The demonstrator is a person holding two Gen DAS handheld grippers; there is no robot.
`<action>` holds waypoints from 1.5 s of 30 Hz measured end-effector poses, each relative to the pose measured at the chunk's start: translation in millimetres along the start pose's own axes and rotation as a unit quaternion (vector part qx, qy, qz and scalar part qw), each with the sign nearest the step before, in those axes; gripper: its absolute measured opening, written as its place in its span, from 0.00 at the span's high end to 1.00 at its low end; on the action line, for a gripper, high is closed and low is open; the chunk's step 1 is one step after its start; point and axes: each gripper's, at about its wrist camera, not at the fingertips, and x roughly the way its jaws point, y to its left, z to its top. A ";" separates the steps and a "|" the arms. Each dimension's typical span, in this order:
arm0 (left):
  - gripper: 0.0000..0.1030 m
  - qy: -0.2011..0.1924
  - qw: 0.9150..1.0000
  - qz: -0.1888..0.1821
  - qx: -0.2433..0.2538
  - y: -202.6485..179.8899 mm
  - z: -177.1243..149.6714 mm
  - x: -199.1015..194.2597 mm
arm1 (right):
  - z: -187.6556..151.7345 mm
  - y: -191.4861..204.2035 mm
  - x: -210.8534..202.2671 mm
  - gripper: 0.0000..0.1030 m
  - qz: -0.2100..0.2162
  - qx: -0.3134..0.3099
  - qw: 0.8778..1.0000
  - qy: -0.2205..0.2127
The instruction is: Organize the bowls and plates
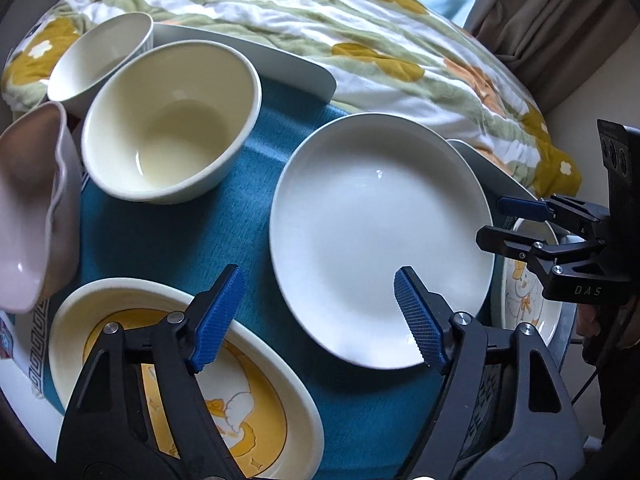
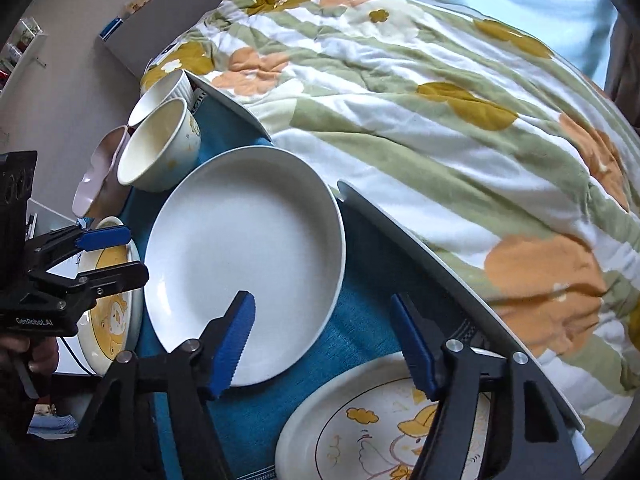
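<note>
Left wrist view looks down on a blue mat [image 1: 168,240] crowded with dishes. The white plate [image 1: 380,240] sits in the middle of it. The left gripper [image 1: 328,320] hangs above the mat with its blue pads spread partway; one pad is over the duck plate [image 1: 80,320] at the near left, the other over the white plate's near rim, and nothing is between them. No pad presses on any dish. Beyond the gap stands a cream bowl [image 1: 168,120], with a ribbed white bowl [image 1: 100,56] just behind it and a pink bowl [image 1: 32,208] at the far left, all three close together. At the right edge the right gripper [image 1: 496,220] reaches in over a second duck plate [image 1: 524,300], partly hidden behind the white plate.

Right wrist view shows the same table from the other side. The right gripper [image 2: 324,340] is likewise part open and empty, one pad above the white plate's [image 2: 240,256] near edge, the other above the mat beside the second duck plate [image 2: 304,440]. The left gripper [image 2: 116,256] comes in at the left over the first duck plate [image 2: 112,320]. A flowered quilt [image 2: 420,120] lies behind the table [image 2: 440,240].
</note>
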 end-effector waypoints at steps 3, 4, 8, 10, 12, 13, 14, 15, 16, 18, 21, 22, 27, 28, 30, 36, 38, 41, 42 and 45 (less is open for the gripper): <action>0.41 0.016 1.000 0.004 -0.003 0.3 3.6 11.9 | 2.9 -4.7 9.7 0.50 0.008 -0.011 1.000 0.015; 0.44 0.020 1.000 0.005 -0.002 -0.2 4.6 14.3 | 3.6 -6.1 12.2 0.52 0.011 -0.012 1.000 0.018; 0.58 0.033 0.999 0.012 0.003 0.1 7.8 23.5 | 5.0 -6.8 19.1 0.69 0.023 -0.019 0.999 0.029; 0.65 0.035 0.999 0.015 0.000 2.9 9.0 26.2 | 5.2 -5.8 21.2 0.73 0.024 -0.023 0.999 0.032; 0.72 0.036 0.999 0.019 -0.003 5.3 10.0 27.3 | 5.2 -3.1 23.3 0.80 0.017 -0.032 0.999 0.036; 0.76 0.036 0.999 0.022 -0.003 6.5 10.3 27.4 | 5.0 -1.7 23.7 0.80 0.012 -0.037 0.999 0.035; 0.78 0.036 0.999 0.025 -0.003 7.9 10.7 27.3 | 5.0 -1.3 24.0 0.81 0.009 -0.040 0.999 0.035; 0.82 0.037 0.999 0.028 -0.004 9.9 10.7 26.9 | 4.8 -1.8 23.7 0.81 0.010 -0.040 0.999 0.034; 0.83 0.037 0.999 0.027 -0.004 11.1 10.9 26.3 | 4.6 -2.6 23.5 0.82 0.011 -0.038 0.999 0.033; 0.83 0.033 0.999 0.027 -0.005 11.7 10.6 25.7 | 4.1 -3.6 23.4 0.82 0.012 -0.035 0.999 0.031; 0.83 0.029 0.999 0.032 -0.006 11.9 9.4 24.5 | 4.2 -2.4 23.4 0.82 0.006 -0.033 0.999 0.027; 0.83 0.029 0.999 0.033 -0.007 11.9 9.5 23.9 | 4.0 -2.2 23.0 0.82 0.005 -0.033 0.999 0.027; 0.83 0.025 0.999 0.043 -0.001 8.9 11.1 16.8 | 4.3 -1.3 22.3 0.82 0.002 -0.029 0.999 0.026; 0.83 0.022 0.999 0.043 -0.003 7.9 11.7 14.2 | 4.9 -1.4 21.5 0.82 0.002 -0.029 0.999 0.025; 0.83 0.021 0.999 0.040 -0.006 5.9 13.9 10.1 | 6.5 -1.1 18.5 0.82 0.000 -0.030 0.999 0.022; 0.83 0.013 0.999 0.033 0.006 -0.7 15.0 -9.4 | 10.5 0.0 1.6 0.82 -0.004 -0.017 1.000 0.012; 0.83 0.008 0.999 0.029 0.010 -2.4 14.1 -19.7 | 10.8 2.9 -6.1 0.82 -0.006 -0.012 1.000 0.008; 0.83 0.000 1.000 0.025 0.018 -1.8 12.3 -36.0 | 10.3 11.3 -18.3 0.82 -0.007 -0.001 1.000 0.003; 0.83 -0.002 1.000 0.023 0.021 0.2 10.1 -42.5 | 9.8 16.5 -22.9 0.82 -0.009 0.000 1.000 0.000; 0.83 -0.003 1.000 0.014 0.027 10.0 1.9 -59.8 | 6.8 35.4 -36.8 0.82 -0.015 0.007 1.000 -0.008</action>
